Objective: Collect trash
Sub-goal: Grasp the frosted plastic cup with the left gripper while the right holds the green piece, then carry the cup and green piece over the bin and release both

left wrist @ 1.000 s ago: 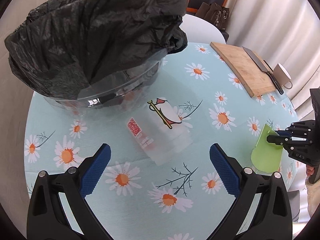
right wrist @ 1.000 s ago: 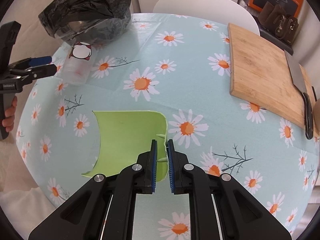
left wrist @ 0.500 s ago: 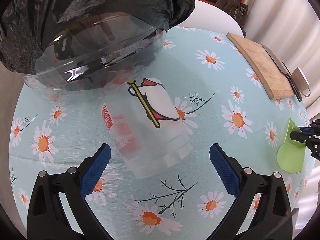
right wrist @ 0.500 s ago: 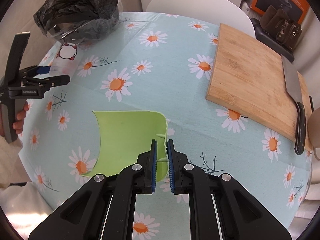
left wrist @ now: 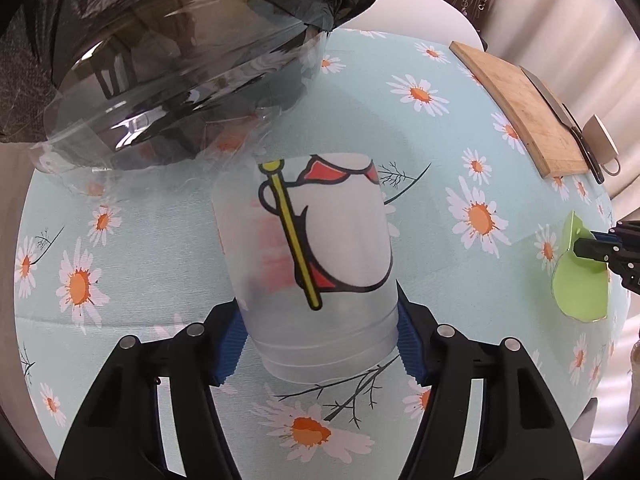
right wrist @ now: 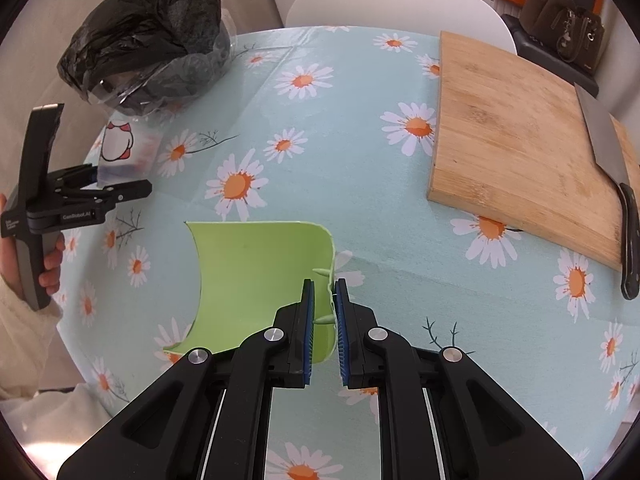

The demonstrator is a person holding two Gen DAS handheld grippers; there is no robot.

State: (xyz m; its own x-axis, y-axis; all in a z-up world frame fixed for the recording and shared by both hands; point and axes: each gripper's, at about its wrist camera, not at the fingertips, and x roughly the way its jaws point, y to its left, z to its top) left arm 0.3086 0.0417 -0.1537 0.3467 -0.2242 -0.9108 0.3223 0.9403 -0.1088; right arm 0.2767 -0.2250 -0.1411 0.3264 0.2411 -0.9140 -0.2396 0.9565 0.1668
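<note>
A clear plastic cup (left wrist: 316, 264) with a cartoon print lies on its side on the daisy tablecloth. My left gripper (left wrist: 320, 344) is shut on the cup near its wide rim, blue pads against both sides. The cup also shows in the right wrist view (right wrist: 120, 148), with the left gripper (right wrist: 120, 184) around it. My right gripper (right wrist: 325, 320) is shut on the raised edge of a green plastic piece (right wrist: 256, 284), also seen in the left wrist view (left wrist: 580, 276). A clear bin lined with a black bag (left wrist: 168, 60) stands just beyond the cup.
A wooden cutting board (right wrist: 516, 140) with a cleaver (right wrist: 608, 168) lies at the right. A white mug (left wrist: 600, 144) stands by the board's end. A white chair (right wrist: 396, 12) is behind the table.
My left gripper has moved forward to the cup and closed on it. The right gripper still holds the green piece and has shifted slightly.
</note>
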